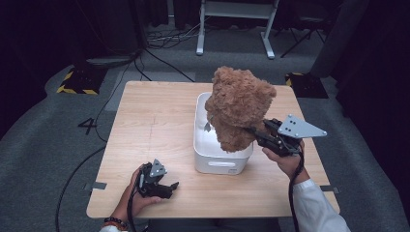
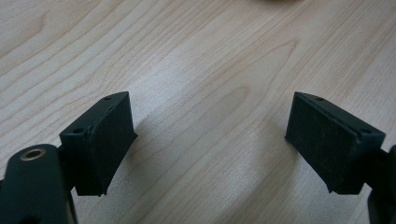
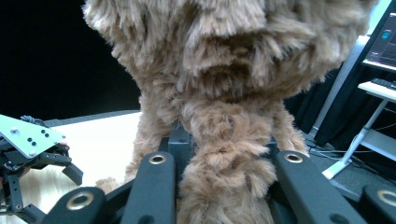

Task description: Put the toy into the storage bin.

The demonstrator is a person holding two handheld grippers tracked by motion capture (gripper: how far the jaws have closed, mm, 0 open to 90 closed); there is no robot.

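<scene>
Brown plush bear point(image 1: 239, 108): held aloft over the white bin point(image 1: 220, 154), a limb clamped in the closed right gripper point(image 1: 255, 133). Left gripper point(image 1: 169, 186): jaws parted, empty, low over the worktop point(image 1: 154, 121), well apart from the bear. Worktop: pale wood. Room: grey carpet, dark curtains, floor cables.

The table point(image 1: 154, 125) has a light wooden top with a visible grain, and it stands on a grey carpet floor point(image 1: 48, 145). A white plastic bin point(image 1: 220, 162) sits directly on the table, right of the middle and nearer the person's edge. The left gripper point(image 1: 164, 186) rests on the wood near the front edge.
</scene>
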